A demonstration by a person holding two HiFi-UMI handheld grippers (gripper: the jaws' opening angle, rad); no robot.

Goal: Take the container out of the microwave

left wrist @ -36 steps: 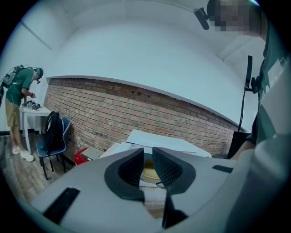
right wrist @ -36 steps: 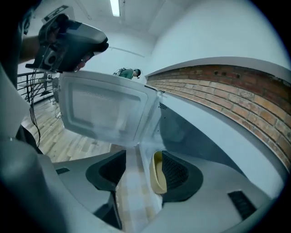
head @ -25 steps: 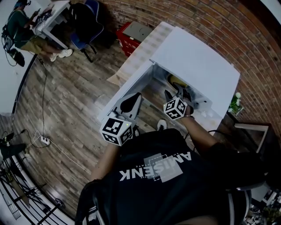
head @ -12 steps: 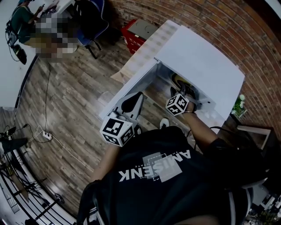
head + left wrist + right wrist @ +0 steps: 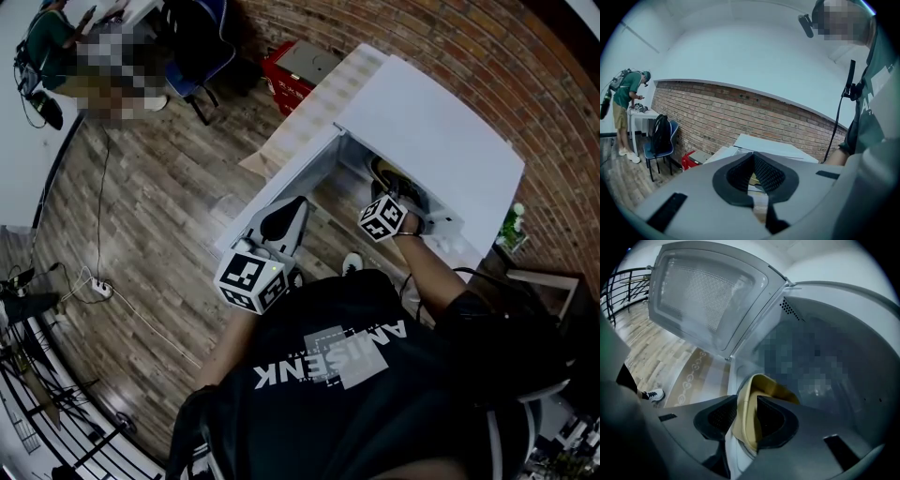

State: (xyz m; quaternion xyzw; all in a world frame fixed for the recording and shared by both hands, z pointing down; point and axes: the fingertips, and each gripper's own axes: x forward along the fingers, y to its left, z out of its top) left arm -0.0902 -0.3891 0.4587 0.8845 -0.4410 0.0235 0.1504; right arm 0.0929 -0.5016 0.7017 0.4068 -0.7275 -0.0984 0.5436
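The white microwave (image 5: 441, 131) stands with its door (image 5: 291, 183) swung open toward me. Inside it sits a yellow container (image 5: 386, 172). My right gripper (image 5: 398, 197) reaches into the cavity at the container's near side. In the right gripper view the container's rim (image 5: 761, 390) stands between the closing jaws of the right gripper (image 5: 747, 401), one pad outside the wall and one inside, with a dark gap still showing by the inner pad. My left gripper (image 5: 286, 214) hangs in front of the open door; its pads (image 5: 764, 171) meet at the tips with nothing held.
The microwave rests on a table with a patterned cloth (image 5: 309, 112) against a brick wall (image 5: 487, 56). A red box (image 5: 302, 67) and a chair with a bag (image 5: 192, 56) stand on the wooden floor. A person (image 5: 42, 37) stands far off. A small plant (image 5: 506, 223) is at the right.
My right gripper has pushed deeper into the microwave and a little lower, up to the yellow container. The left gripper has stayed in place.
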